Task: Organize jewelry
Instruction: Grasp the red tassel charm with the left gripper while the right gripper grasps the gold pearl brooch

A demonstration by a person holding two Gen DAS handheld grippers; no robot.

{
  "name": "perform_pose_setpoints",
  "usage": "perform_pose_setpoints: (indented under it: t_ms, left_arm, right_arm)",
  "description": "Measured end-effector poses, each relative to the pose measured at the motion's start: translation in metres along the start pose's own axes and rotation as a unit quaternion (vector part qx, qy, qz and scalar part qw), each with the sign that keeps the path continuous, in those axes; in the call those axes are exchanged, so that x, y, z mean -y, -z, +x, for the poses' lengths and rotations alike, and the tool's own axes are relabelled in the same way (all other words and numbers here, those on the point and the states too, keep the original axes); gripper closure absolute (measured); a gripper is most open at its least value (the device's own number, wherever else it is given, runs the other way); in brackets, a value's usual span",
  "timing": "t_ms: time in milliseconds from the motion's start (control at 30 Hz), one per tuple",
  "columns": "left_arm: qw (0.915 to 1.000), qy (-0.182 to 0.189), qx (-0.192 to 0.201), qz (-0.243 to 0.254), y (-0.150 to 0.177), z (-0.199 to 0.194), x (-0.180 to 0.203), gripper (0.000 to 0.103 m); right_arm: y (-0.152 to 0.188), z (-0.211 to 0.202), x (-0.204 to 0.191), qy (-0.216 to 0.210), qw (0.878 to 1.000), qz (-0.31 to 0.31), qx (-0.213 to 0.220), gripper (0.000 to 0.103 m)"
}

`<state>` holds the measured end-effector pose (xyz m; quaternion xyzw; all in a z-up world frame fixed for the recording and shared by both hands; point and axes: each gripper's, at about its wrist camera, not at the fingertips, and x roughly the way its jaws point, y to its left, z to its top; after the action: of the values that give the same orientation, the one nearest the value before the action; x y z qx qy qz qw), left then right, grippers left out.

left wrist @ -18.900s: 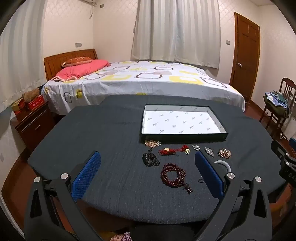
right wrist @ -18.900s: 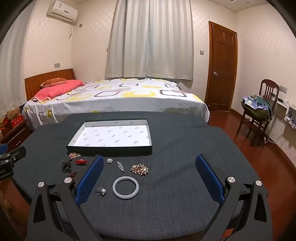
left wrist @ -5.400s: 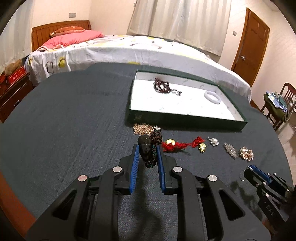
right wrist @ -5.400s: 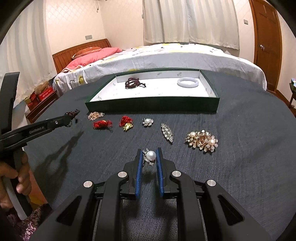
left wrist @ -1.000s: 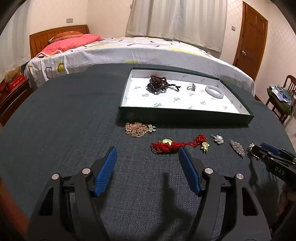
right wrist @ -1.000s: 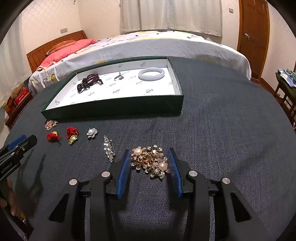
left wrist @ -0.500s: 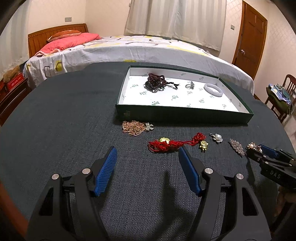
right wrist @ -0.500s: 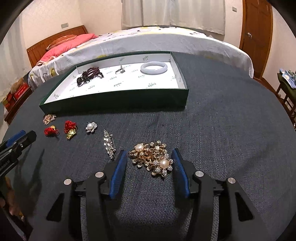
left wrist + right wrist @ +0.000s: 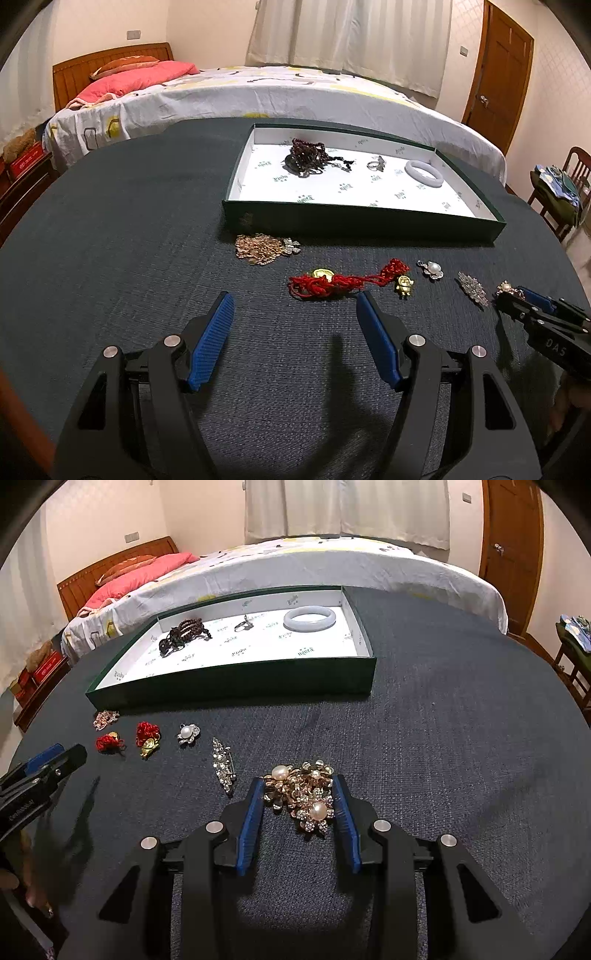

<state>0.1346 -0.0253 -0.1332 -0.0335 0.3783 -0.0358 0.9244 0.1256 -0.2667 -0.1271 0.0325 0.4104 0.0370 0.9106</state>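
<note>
A green box [image 9: 362, 219] [image 9: 236, 686] with a white floor holds dark bead bracelets [image 9: 306, 157], a ring [image 9: 376, 163] and a white bangle [image 9: 423, 172]. On the dark table lie a gold chain [image 9: 264, 248], a red cord charm [image 9: 340, 282], a pearl pendant [image 9: 431, 269] and a crystal brooch [image 9: 472, 288]. My left gripper [image 9: 295, 317] is open, just short of the red cord charm. My right gripper [image 9: 299, 805] has its jaws either side of the gold pearl flower brooch [image 9: 301, 794], both blue pads touching its edges.
A bed [image 9: 258, 92] stands behind the table. A wooden door [image 9: 495, 66] and a chair with clothes [image 9: 561, 192] are at the right. A nightstand [image 9: 22, 177] is at the left. The table's curved edge runs close to both grippers.
My right gripper's jaws have narrowed around the flower brooch over the last second. My left gripper stays open and has drifted slightly relative to the red cord charm.
</note>
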Motion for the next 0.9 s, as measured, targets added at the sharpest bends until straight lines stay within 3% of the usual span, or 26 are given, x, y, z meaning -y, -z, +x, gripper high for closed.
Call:
perform_pose_setpoints:
  t_ms: [267,500,700,833,900]
  left_arm:
    - [0.9998,0.016,-0.006,0.005,-0.008,0.011,0.011,0.036]
    - [0.9989,0.028,-0.037,-0.011,-0.016,0.032,0.013,0.038]
    - [0.9983,0.033,-0.048,-0.009,-0.019,0.038,0.011,0.057]
    - [0.9981,0.038,-0.048,-0.005,-0.018,0.038,0.010,0.076]
    - [0.9979,0.042,-0.049,-0.004,-0.018,0.037,0.009,0.079]
  right_arm:
    - [-0.003,-0.003,0.004,0.003,1.000,0.003,0.009,0.065]
    - [-0.005,-0.003,0.009,-0.003,1.000,0.010,0.010,0.065]
    - [-0.006,-0.002,0.011,-0.009,1.000,0.014,0.009,0.065]
    - [-0.005,0.000,0.011,-0.011,1.000,0.015,0.006,0.065]
    - [-0.005,0.000,0.011,-0.011,1.000,0.015,0.007,0.065]
